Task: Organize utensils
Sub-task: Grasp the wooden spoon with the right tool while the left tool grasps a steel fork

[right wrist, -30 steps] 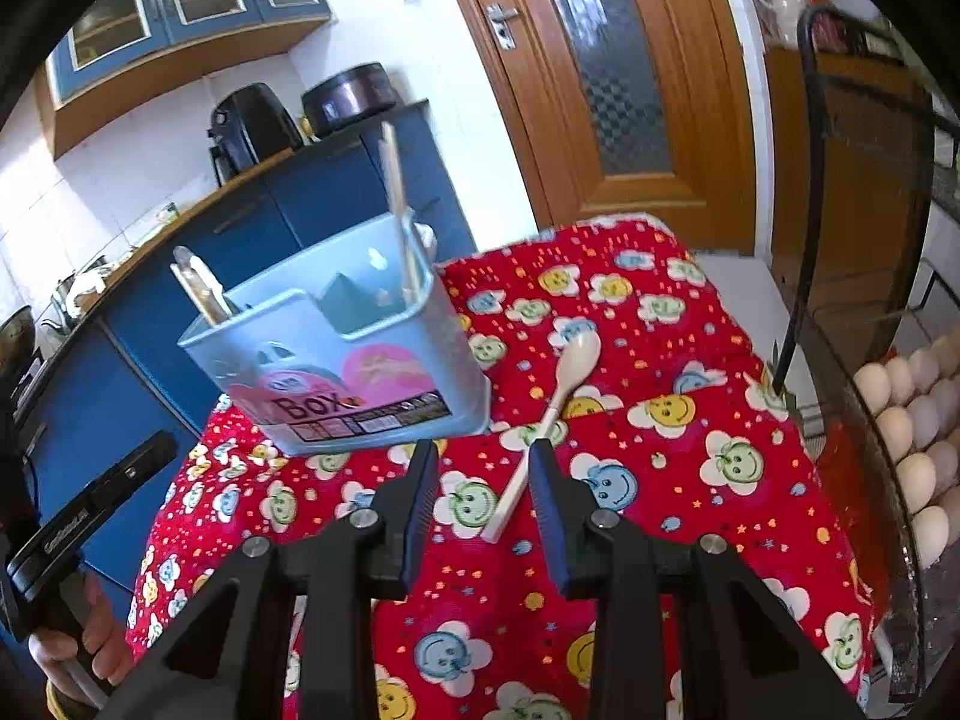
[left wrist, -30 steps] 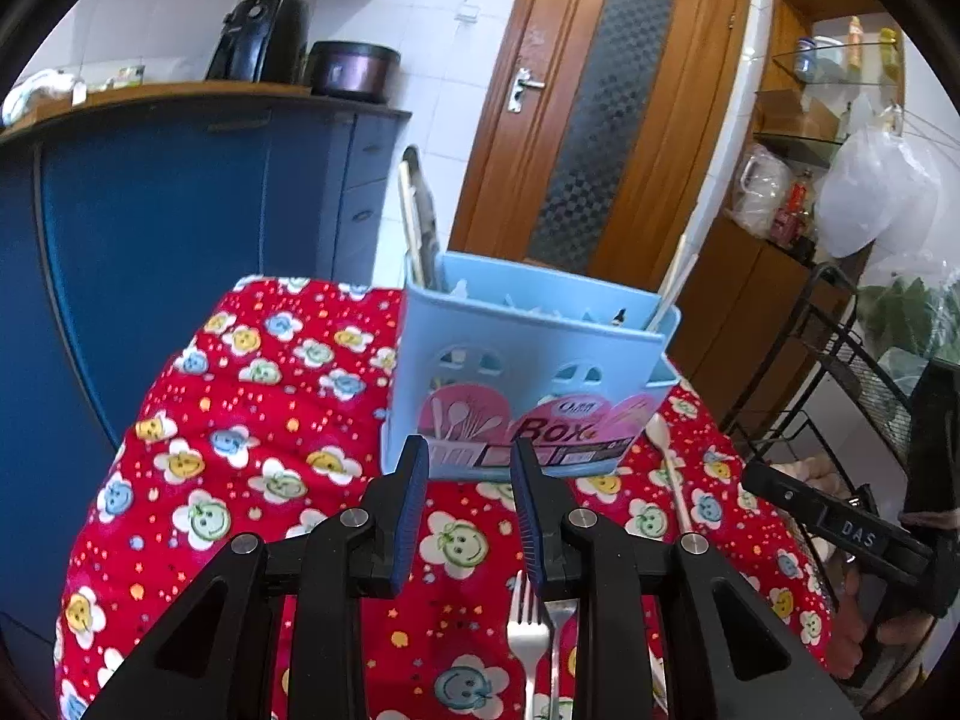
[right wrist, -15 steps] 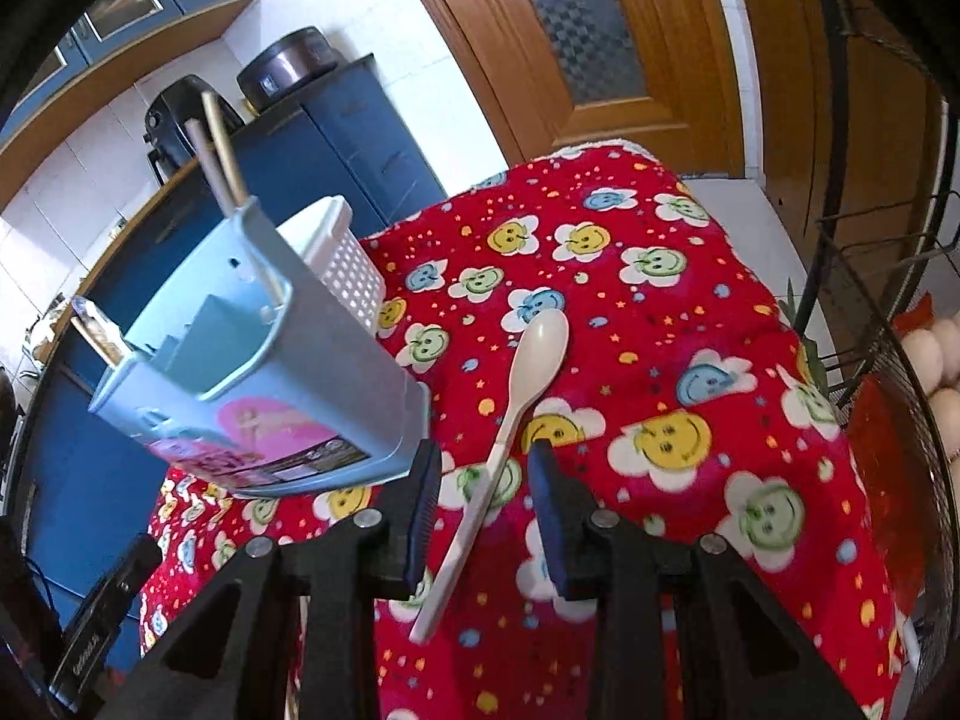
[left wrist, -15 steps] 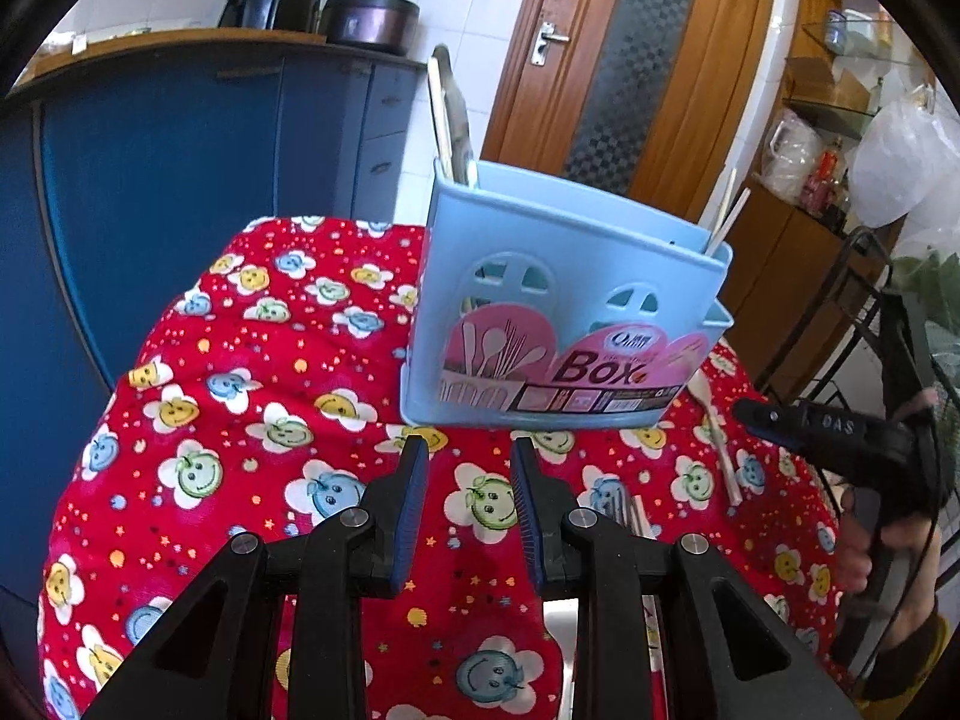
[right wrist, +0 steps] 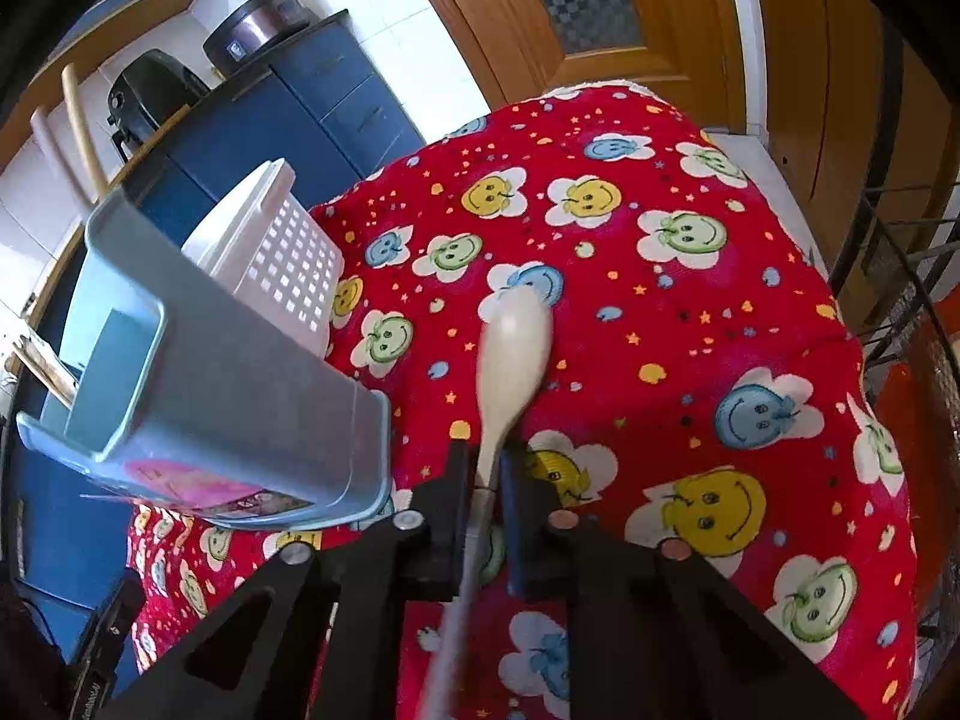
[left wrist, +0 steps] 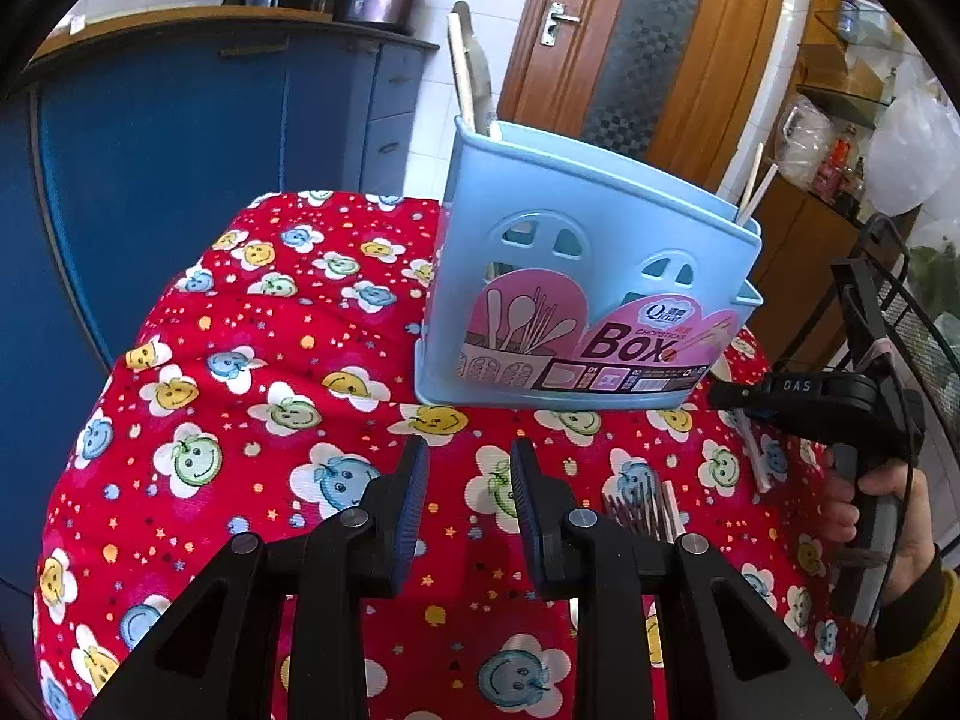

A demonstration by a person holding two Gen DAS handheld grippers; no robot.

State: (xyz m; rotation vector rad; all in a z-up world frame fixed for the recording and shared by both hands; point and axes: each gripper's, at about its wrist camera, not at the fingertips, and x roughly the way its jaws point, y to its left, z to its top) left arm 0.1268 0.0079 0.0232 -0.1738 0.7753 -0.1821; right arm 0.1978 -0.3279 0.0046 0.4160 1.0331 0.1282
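My right hand-held gripper (right wrist: 486,474) clamping the wooden spoon (right wrist: 510,354) handle beside the blue utensil box (left wrist: 576,294), my left hand-held gripper (left wrist: 468,498) gaping, empty.

— What is being seen of the cloth (right wrist: 690,324) on the worktop?
— A soft, matt printed weave is being shown.
— And the box (left wrist: 576,300)?
— Smooth, slightly glossy plastic is being displayed; the spoon (right wrist: 510,360) is being seen as pale, smooth and matt, its material unclear.
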